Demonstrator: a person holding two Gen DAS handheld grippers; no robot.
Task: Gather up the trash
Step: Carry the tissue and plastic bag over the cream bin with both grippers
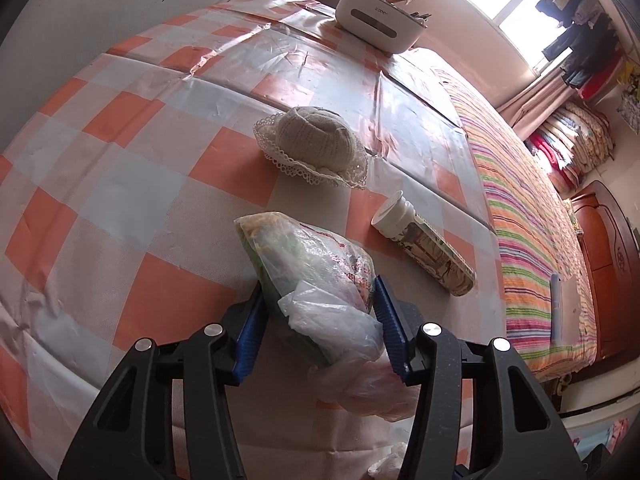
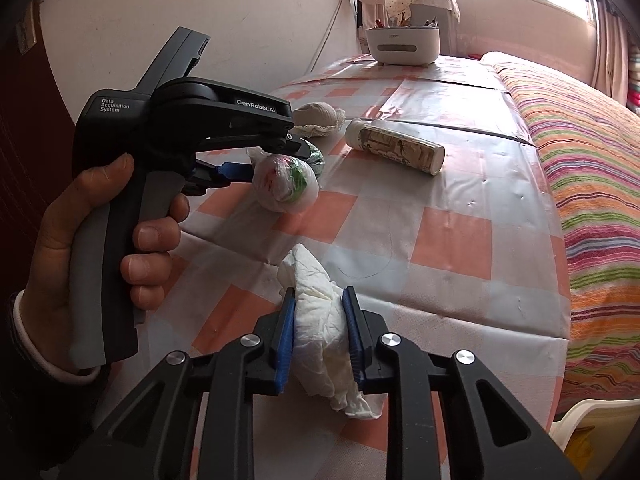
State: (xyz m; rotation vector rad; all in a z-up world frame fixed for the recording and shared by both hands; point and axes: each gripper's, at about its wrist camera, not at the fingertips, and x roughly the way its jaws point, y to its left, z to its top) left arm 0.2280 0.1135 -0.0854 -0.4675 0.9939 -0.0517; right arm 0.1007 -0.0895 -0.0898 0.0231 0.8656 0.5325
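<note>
Both tongs are full right now: left tongs clamped on a plastic bag of scraps, right tongs squeezing a crumpled tissue, both low over the checkered table. A hat and bottle lie further back.

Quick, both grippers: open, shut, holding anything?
Left gripper: shut on the plastic bag bundle.
Right gripper: shut on the crumpled white tissue.

Lace hat, tube, maybe organiser box.
</note>
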